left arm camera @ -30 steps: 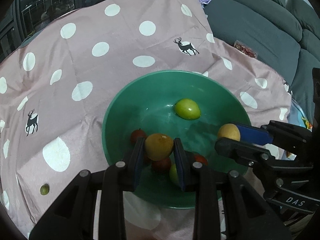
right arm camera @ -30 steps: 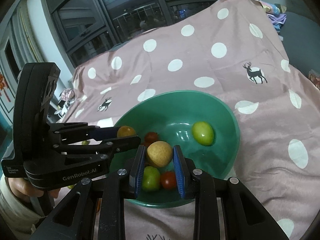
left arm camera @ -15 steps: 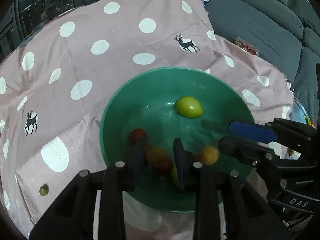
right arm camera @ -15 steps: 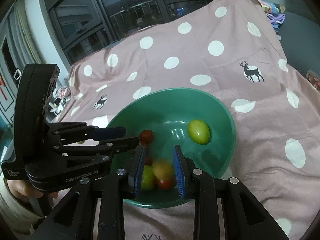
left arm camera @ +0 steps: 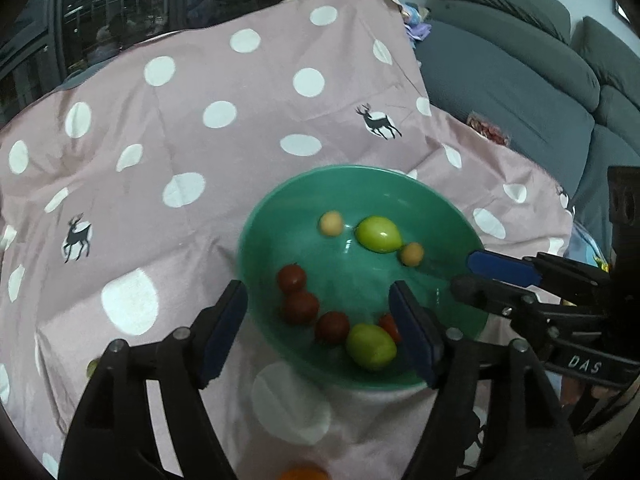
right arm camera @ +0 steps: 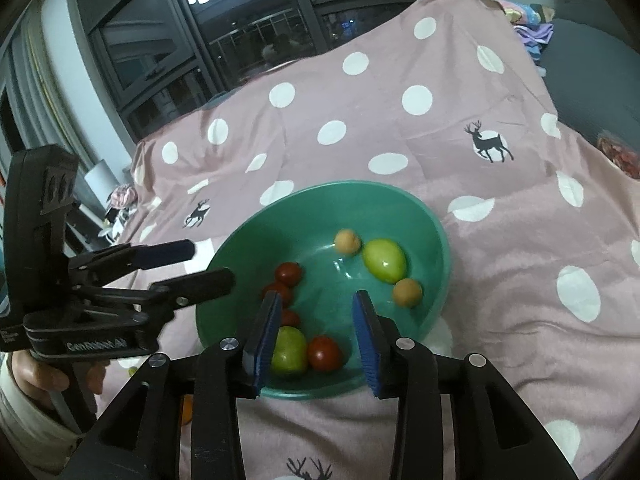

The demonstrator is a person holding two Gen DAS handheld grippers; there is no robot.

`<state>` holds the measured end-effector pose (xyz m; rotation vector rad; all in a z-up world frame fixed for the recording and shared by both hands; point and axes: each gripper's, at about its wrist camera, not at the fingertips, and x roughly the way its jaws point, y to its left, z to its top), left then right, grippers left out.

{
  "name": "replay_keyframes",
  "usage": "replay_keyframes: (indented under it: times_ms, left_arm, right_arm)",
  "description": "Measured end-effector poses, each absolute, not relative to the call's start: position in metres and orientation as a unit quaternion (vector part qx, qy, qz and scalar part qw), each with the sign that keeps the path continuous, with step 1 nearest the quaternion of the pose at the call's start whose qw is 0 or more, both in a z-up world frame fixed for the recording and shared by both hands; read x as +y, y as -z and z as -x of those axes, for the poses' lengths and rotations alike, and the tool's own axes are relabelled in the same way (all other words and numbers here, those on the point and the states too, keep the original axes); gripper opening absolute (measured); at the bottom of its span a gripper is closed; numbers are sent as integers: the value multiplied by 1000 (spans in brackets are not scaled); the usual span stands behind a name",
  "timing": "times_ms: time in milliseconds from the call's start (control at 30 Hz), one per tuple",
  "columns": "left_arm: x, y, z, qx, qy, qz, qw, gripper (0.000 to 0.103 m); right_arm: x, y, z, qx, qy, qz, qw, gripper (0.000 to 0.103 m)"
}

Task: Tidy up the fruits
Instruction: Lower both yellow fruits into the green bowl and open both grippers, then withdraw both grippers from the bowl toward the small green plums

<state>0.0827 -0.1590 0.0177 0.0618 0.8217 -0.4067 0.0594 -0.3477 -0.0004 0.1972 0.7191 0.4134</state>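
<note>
Both drops done: left gripper (left arm camera: 320, 322) wide & empty, right gripper (right arm camera: 318, 322) just opened partway, empty; lift clear of green bowl (right arm camera: 424, 216) w/o nudging fruit

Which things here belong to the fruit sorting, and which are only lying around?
For the job:
- green bowl
- two green fruits
- red fruits
- two small yellow fruits
- left gripper, open
- right gripper, open

Just around:
- dotted pink cloth
- grey sofa
</note>
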Motion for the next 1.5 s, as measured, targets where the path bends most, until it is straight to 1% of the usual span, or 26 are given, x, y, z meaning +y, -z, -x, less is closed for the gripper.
replay_keyframes:
  times_ms: [67,100,200,267,367,500,567,600,733,933,1100,1200,1267,1333,1367,1433,1500]
  left_arm:
    - [-149,-19,-76,395,188,-24,899,76]
    - [-145,-19,-73,395,184,-22,900,77]
    - [-122,-20,-62,392,156,-15,906,84]
    - [-102,-20,-57,392,134,-8,910,85]
    - [-66,-20,-51,393,94,6,915,86]
    - [-18,-24,-49,393,41,31,918,89]
    - [3,-29,-48,387,16,44,921,99]
    - [12,-31,-48,384,2,47,922,100]
    - [36,-33,-37,373,-10,53,926,100]
    - [51,-9,-26,395,3,71,916,100]
    - [57,11,-13,415,17,81,906,99]
    - [65,16,-10,416,17,95,904,95]
    - [69,18,-7,415,23,108,903,88]
    - [72,20,-6,414,29,114,903,84]
    - [72,22,-5,414,30,116,902,84]
    - [74,25,-5,417,32,121,900,84]
    - [76,28,-6,419,33,122,899,84]
  right_arm:
    - [-346,0,-57,349,-202,-97,910,48]
    - [-344,-1,-56,349,-208,-97,909,49]
    - [-328,-10,-55,346,-234,-85,905,49]
    - [-313,-18,-56,341,-251,-75,903,49]
    - [-284,-32,-64,337,-275,-62,898,56]
    - [-235,-61,-85,318,-305,-37,897,56]
    - [-216,-71,-95,313,-313,-37,896,56]
    - [-207,-76,-100,312,-321,-40,893,56]
    - [-183,-77,-98,313,-344,-29,885,56]
    - [-166,-32,-76,370,-371,-3,852,57]
    - [-160,-7,-51,389,-412,23,824,56]
    - [-145,6,-35,401,-451,55,796,56]
    - [-133,18,-28,417,-479,66,770,56]
    - [-120,29,-22,426,-489,86,756,56]
    - [-114,34,-20,429,-492,98,751,56]
    - [-102,45,-18,443,-499,111,736,51]
    - [-93,53,-18,451,-497,132,730,41]
